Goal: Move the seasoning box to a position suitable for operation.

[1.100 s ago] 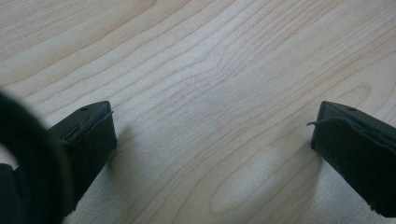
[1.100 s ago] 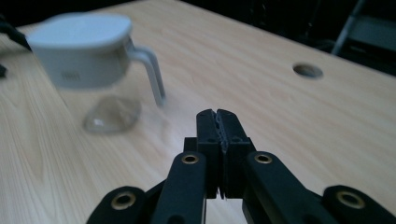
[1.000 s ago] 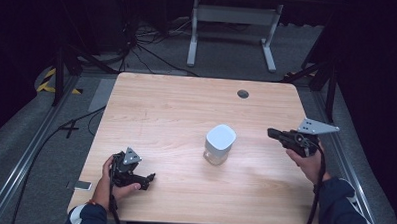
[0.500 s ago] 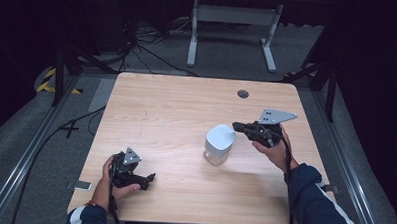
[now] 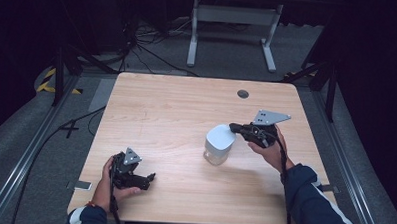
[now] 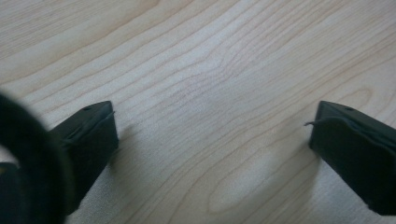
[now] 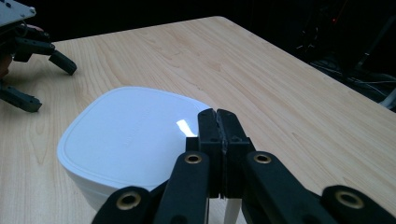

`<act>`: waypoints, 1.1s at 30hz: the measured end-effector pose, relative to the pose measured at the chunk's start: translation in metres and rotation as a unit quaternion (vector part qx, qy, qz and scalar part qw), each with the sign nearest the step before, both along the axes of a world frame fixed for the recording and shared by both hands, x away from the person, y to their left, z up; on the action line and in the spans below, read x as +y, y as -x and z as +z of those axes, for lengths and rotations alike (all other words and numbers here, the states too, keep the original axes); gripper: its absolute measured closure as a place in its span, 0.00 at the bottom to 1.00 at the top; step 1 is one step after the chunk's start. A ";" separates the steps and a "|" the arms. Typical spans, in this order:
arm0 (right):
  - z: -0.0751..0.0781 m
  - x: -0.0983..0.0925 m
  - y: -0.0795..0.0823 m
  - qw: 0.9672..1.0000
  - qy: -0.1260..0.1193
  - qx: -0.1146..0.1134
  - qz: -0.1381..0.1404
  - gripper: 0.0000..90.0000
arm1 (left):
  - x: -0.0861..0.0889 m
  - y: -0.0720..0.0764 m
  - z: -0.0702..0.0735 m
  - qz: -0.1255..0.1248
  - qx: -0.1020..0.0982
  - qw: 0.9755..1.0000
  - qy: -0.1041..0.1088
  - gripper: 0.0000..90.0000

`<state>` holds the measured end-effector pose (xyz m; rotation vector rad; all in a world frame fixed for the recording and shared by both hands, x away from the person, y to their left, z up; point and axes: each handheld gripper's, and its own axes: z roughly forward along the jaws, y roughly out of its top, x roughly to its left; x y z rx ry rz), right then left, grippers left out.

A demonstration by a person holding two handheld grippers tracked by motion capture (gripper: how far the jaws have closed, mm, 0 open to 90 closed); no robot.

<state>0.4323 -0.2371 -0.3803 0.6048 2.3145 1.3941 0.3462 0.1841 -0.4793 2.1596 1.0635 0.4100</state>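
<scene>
**Right gripper closed at the cup's edge: tip-over risk**

Since the earlier frame, the right gripper has travelled from the right edge of the desk leftward to the white cup, which stands inverted, right of centre in the high view. The left gripper has stayed put at the lower left of that view.

Hazards:
- The cup appears slightly tilted. A sideways pull by the right gripper could topple it or slide it across the desk.
- In the right gripper view, the jaws are pressed together over the near edge of the cup. A white strip shows below them; whether it is pinched cannot be told. A thin hold of this kind could slip.

Left gripper: jaws spread wide, holding nothing, low over bare wood.
</scene>
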 end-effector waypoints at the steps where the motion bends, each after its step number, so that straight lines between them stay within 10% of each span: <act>1: 0.000 0.000 0.000 1.000 -0.001 0.001 -0.002 1.00 | 0.000 0.000 0.002 -0.009 -0.008 1.000 -0.006 0.26; 14: -0.002 0.002 0.002 1.000 -0.004 -0.007 -0.013 1.00 | -0.049 -0.008 0.045 -0.068 -0.072 0.994 0.050 0.74; 33: -0.004 0.000 0.000 1.000 -0.005 -0.009 -0.021 1.00 | -0.124 -0.027 0.081 -0.145 -0.114 0.981 0.055 0.97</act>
